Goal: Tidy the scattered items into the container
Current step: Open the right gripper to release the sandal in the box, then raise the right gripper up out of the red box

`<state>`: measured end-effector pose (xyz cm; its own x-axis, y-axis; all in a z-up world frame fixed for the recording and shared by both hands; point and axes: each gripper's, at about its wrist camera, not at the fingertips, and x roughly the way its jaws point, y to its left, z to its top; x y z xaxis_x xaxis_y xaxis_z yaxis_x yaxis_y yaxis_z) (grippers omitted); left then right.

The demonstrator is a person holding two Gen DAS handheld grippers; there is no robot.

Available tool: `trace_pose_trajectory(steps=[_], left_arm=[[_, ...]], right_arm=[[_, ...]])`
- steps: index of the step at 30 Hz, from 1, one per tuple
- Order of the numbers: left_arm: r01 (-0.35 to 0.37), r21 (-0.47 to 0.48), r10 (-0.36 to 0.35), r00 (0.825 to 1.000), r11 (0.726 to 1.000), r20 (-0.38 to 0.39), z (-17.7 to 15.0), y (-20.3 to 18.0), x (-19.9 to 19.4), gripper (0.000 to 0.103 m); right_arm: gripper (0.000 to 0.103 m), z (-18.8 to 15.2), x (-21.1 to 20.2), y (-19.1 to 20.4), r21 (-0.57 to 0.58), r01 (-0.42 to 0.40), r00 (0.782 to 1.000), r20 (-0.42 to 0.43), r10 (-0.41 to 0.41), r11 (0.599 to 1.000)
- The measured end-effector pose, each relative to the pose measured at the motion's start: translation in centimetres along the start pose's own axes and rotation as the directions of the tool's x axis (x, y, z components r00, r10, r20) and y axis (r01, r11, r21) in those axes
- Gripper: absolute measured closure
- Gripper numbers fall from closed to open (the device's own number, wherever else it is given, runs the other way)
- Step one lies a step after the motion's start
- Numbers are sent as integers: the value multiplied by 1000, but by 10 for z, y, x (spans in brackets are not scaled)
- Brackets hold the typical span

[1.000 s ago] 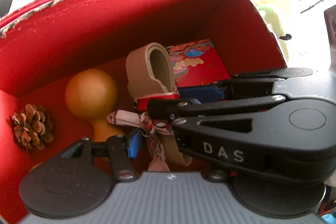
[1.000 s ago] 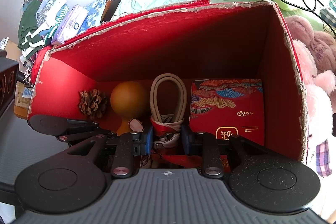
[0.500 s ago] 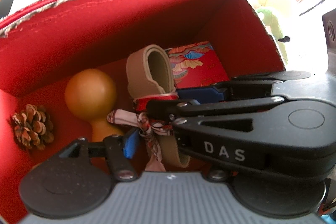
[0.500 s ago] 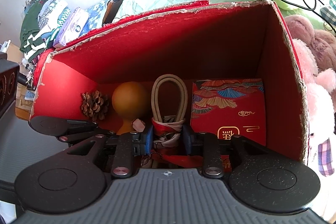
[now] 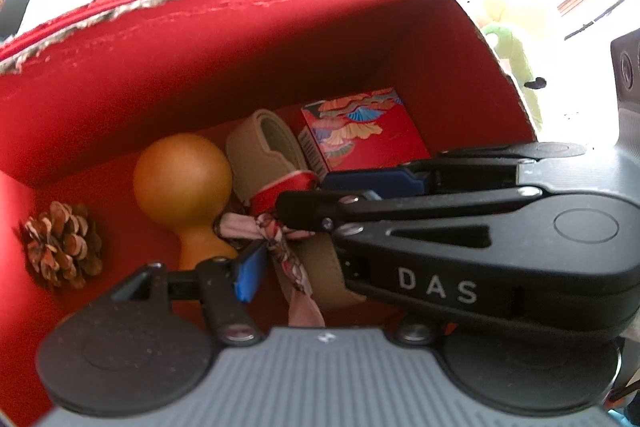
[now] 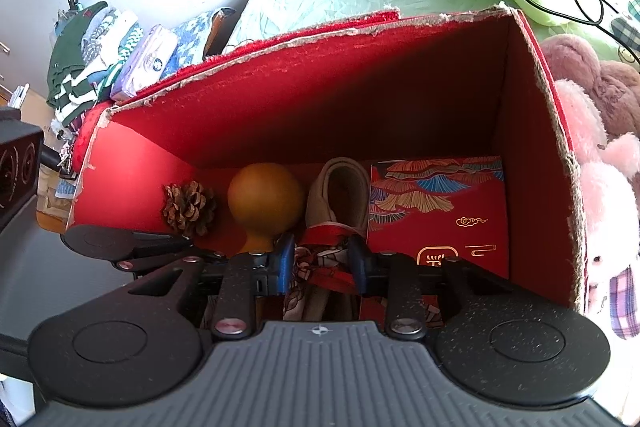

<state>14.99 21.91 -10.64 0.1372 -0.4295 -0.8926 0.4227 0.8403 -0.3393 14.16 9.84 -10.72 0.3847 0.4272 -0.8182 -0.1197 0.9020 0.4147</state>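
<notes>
"DAS" in white capitals on the black side of the right claw [image 5: 348, 203], read from the left wrist view. Gold seal-style emblem, characters illegible, plus small gold cloud motif on the red patterned box [image 6: 440, 211]. Round printed logo, unreadable, on the lilac packet [image 6: 146, 61].

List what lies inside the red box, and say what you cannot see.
Inside the red box: a pine cone, a gourd, a scarf-tied strap and a patterned red packet. The grippers hide the near floor.
</notes>
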Motion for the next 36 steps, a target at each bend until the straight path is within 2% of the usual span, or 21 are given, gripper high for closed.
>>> trace_pose_trajectory(steps=[29, 33, 36], left_arm=[[-20, -4, 20, 1000, 1000, 20, -3, 1, -2, 33], [-80, -10, 80, 994, 997, 67, -5, -3, -9, 22], [-179, -3, 178, 974, 984, 139, -10, -14, -18, 11]], right_arm=[[73, -1, -3, 0, 9, 18, 1000, 15, -18, 1000], [70, -2, -7, 3, 10, 51, 998, 43, -51, 999], [65, -6, -13, 5, 11, 76, 994, 80, -76, 997]])
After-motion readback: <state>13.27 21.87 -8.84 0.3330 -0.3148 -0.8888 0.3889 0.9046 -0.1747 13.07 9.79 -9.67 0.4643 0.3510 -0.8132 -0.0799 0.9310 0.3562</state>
